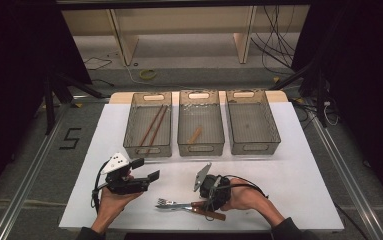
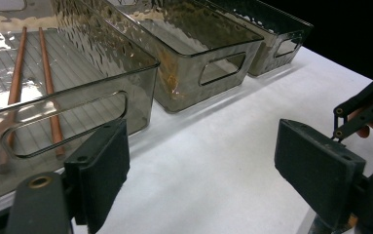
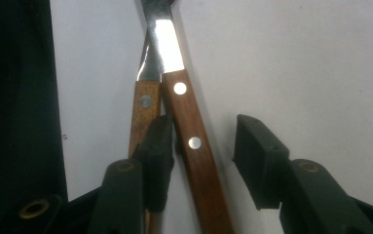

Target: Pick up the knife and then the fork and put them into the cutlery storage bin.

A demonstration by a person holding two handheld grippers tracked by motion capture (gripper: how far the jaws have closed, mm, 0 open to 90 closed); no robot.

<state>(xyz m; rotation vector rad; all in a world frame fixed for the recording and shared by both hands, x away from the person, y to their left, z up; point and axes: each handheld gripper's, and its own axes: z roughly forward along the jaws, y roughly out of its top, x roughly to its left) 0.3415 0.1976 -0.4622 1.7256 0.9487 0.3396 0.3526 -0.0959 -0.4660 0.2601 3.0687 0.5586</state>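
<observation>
While my right claw (image 3: 201, 151) sits low over the near edge of the white desk (image 1: 289, 175), its jaws stand partly apart around a wooden knife handle (image 3: 196, 156); the left jaw touches that handle, the right jaw is clear of it, so nothing is gripped. A second wooden handle (image 3: 142, 109) lies just beside the first, crossing under it where the steel begins. From the high view I see the fork (image 1: 166, 202) and knife (image 1: 179, 206) lying together beneath that claw. My left claw (image 1: 146, 170) hovers to the left, jaws wide and empty, pointing toward three clear bins; the left bin (image 1: 148, 149) holds two chopsticks (image 1: 154, 125).
</observation>
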